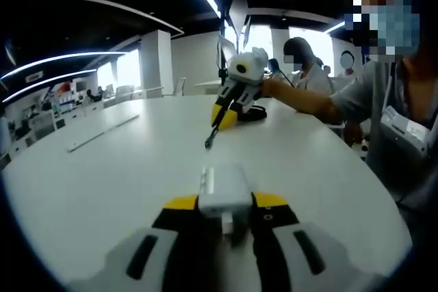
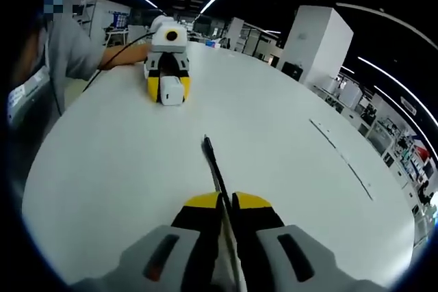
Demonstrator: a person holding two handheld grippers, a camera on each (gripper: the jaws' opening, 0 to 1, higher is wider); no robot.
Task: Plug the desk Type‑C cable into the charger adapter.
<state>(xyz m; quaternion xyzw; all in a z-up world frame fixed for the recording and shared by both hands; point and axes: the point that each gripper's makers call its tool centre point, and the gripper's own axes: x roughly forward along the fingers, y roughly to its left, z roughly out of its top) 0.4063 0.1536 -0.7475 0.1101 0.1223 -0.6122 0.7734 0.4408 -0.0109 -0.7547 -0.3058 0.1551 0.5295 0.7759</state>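
In the left gripper view my left gripper [image 1: 226,204] is shut on a white charger adapter [image 1: 224,188], held just above the white table [image 1: 102,182]. Across the table the right gripper [image 1: 226,111] holds a dark cable plug [image 1: 211,139] that points toward the adapter, a good gap away. In the right gripper view my right gripper [image 2: 227,203] is shut on the black Type‑C cable [image 2: 215,165], whose plug tip sticks out forward. Straight ahead the left gripper [image 2: 169,90] holds the white adapter [image 2: 171,91] facing the plug.
A person in a grey top [image 1: 400,121] sits at the table's right edge, an arm [image 2: 120,55] reaching in. A long thin groove [image 2: 342,158] runs along the table. Office desks and pillars [image 2: 318,39] stand beyond the table.
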